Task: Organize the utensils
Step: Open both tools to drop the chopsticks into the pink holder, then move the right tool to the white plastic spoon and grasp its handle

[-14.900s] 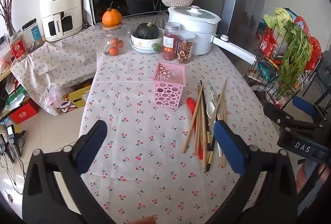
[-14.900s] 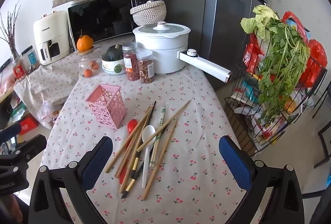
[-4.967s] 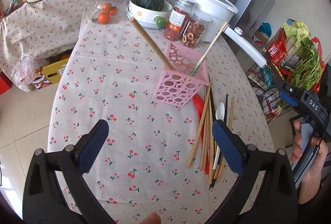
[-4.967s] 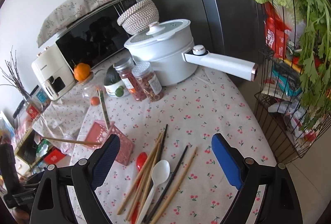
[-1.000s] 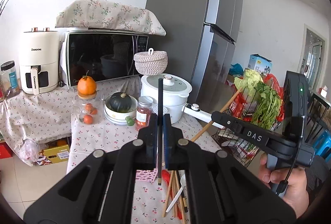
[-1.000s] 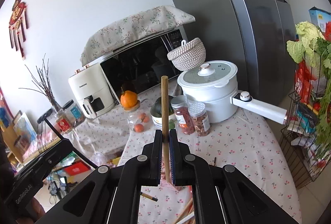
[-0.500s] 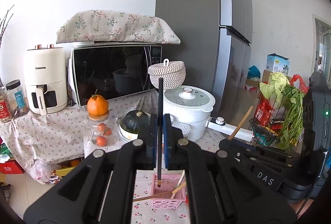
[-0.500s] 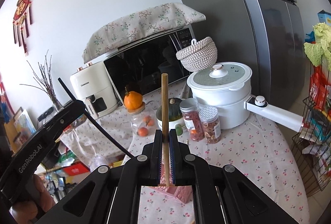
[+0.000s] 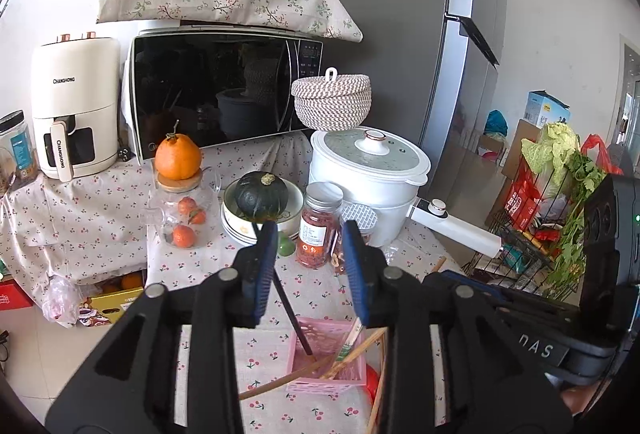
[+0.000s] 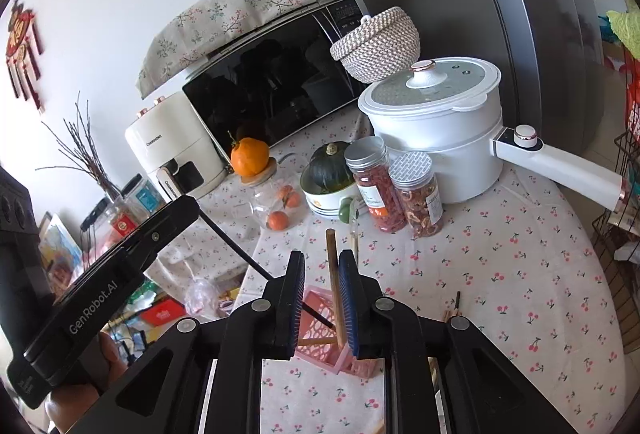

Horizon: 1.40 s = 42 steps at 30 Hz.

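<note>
A: Left gripper [image 9: 310, 266], wrist view: jaws opening, blue pads parted; the black chopstick [image 9: 289, 308] runs beside the left pad and slants down between the two, its lower tip inside the pink basket [image 9: 326, 374]; whether the left pad touches it cannot be told, and the right pad stands clear of it.

B: Right gripper [image 10: 322, 300], wrist view: jaws opening, a narrow gap between the pads; the wooden chopstick [image 10: 334, 288] stands nearly upright in that gap, close against the right pad, apart from the left one; its foot reaches down into the pink basket [image 10: 320, 344].

A: Basket: directly below and just ahead of both pairs of fingers; in the left view it also holds a green-patterned chopstick [image 9: 347, 346] and a wooden one leaning out over its left rim.

B: Surround: the basket rests on the cherry-print tablecloth [image 10: 520, 294]; beyond it two spice jars [image 10: 396, 189], a bowl with a dark squash [image 10: 330, 169], a white pot [image 10: 436, 121]; behind these the microwave [image 10: 280, 81].

A: A hand [image 10: 84, 382] grips the left tool at the lower left of the right view.
</note>
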Motion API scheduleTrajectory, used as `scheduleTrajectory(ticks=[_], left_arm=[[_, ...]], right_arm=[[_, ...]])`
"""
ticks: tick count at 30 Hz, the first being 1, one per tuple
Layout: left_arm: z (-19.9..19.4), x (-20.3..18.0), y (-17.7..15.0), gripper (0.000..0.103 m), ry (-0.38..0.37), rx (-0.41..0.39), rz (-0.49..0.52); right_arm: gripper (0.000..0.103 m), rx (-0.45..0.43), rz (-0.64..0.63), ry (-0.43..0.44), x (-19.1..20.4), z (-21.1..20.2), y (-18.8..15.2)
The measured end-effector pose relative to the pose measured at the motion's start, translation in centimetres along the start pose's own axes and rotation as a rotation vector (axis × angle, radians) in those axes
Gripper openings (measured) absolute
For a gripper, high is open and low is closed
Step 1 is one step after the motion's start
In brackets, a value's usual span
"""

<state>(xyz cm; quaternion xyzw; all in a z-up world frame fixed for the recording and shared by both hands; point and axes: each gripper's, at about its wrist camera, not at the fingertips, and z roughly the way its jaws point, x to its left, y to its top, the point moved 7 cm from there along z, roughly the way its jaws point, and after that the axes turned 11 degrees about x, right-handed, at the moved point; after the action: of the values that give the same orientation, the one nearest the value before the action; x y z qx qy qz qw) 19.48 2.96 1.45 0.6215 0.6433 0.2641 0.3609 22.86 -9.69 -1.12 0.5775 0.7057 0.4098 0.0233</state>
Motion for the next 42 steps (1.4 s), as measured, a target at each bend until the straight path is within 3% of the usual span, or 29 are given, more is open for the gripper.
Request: scheduleTrajectory(ticks=[2,4,8,11,19,25,31,37,42], left_arm=[[-0.8,-0.1,0.1,0.049,-0.002,-0.003,-0.008],[-1.7,-0.2,0.2,0.058,-0.013,-0.001,-0.017],[-3.6,-0.5,-0.1,0.084,-0.018,0.005,-0.030],[-4.7,-0.8,-0.7,0.100,-0.024,0.047,-0.027],[-6.1,-1.1,-5.1,0.102,0.009,0.190,0.001],[-5.3,-0.8,-8.6,0.102,-0.012,0.262,-0.010],[-3.2,-0.6,-11.6,0.102,-0.019,0.347,-0.009],[-2.0,-0.4,-13.8,0.102,-0.043,0.377,-0.015],[-0.9,1.2,-14.8,0.102,-0.007,0.386,-0.043]], right_arm=[[0.025,-0.020,0.012,0.015,-0.1,-0.9,0.2],[0.038,-0.043,0.020,0.026,-0.1,-2.0,0.3],[0.054,-0.088,0.029,0.054,0.1,-4.6,0.4],[0.073,-0.124,0.046,0.057,-0.1,-6.7,0.3],[0.103,-0.162,0.058,-0.074,-2.4,-10.1,-0.6],[0.103,-0.115,0.036,-0.176,-4.3,-10.0,-2.6],[0.103,0.006,-0.013,-0.266,-5.6,-7.3,-5.8],[0.103,0.158,0.017,-0.303,-7.8,-3.5,-9.0],[0.103,0.254,0.104,-0.301,-9.9,-0.9,-11.0]])
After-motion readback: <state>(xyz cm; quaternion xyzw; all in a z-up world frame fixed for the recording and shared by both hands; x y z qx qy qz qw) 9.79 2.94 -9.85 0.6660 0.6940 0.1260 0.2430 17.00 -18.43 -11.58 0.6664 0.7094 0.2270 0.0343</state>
